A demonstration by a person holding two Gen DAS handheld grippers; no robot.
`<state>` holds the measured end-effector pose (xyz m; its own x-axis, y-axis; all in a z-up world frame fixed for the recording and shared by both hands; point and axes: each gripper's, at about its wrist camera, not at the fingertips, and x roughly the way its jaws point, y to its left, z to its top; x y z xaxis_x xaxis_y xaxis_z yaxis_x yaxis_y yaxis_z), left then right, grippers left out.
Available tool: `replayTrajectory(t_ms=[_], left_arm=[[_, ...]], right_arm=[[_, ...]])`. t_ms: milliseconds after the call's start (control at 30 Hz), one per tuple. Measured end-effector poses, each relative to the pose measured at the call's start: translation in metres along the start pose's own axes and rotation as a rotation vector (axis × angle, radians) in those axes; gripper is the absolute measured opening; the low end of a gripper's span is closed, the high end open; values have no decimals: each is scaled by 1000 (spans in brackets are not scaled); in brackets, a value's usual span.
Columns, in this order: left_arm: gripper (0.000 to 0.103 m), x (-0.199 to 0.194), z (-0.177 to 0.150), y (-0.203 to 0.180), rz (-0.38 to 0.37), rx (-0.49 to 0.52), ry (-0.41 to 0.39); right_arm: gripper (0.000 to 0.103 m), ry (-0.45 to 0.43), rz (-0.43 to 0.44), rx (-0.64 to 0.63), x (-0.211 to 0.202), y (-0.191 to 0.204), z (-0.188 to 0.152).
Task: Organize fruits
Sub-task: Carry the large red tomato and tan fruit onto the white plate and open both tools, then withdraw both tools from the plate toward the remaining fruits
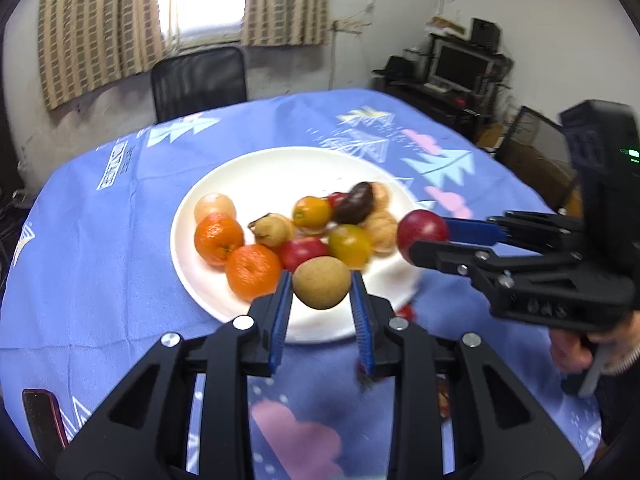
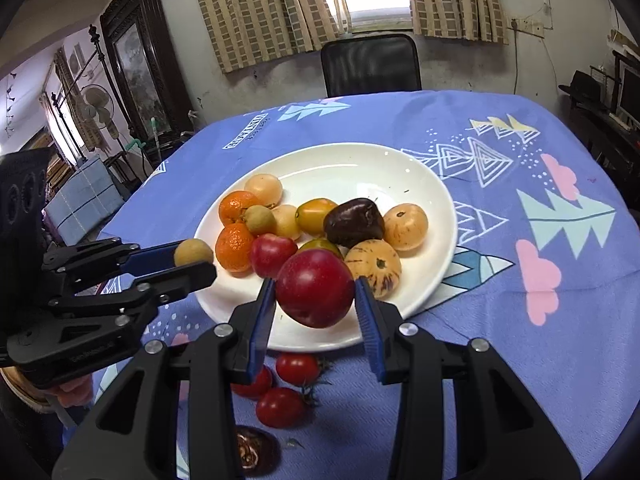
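Two claws loaded | left claw (image 1: 322,286) grips longan (image 1: 321,282) | right claw (image 2: 316,292) grips plum (image 2: 315,288)

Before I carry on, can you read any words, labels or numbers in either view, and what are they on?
Boxed print on the tablecloth: too warped and blurred to read.
Embossed lettering on the right gripper body: too faint to read.
Embossed lettering on the left gripper body: too small to read.
Nothing else bears text.

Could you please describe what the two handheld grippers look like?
Both the left gripper and right gripper are black plastic linkage frames with silver screws and ribbed blue finger pads. The right gripper's boxy black body shows a green light.
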<state>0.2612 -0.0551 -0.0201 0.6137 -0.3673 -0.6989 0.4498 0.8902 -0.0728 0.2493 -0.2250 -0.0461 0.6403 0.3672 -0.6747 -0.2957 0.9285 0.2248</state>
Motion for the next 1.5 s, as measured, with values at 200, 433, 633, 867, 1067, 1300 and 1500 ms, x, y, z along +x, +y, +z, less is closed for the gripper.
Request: replayTrajectory(t_ms=[200, 433, 633, 867, 1067, 1300, 1500], left_arm=[[29, 17, 0, 14, 26, -39, 26], [37, 16, 0, 19, 47, -50, 12], [70, -9, 2, 11, 80, -21, -52], [77, -46, -12, -4, 94, 8, -82], [83, -73, -44, -5, 42, -28, -117], [83, -61, -62, 3, 2, -83, -67], [83, -63, -66, 5, 3, -85, -70]], right_arm=[[41, -23, -15, -3, 2, 0, 3], [42, -43, -21, 2, -11, -4, 2], [43, -33, 0, -28, -29, -7, -15], [43, 50, 64, -42, -31, -3, -45], [43, 80, 73, -82, -23, 16, -60], [42, 114, 45, -88, -9, 19, -67], [41, 121, 46, -81, -7, 19, -67]])
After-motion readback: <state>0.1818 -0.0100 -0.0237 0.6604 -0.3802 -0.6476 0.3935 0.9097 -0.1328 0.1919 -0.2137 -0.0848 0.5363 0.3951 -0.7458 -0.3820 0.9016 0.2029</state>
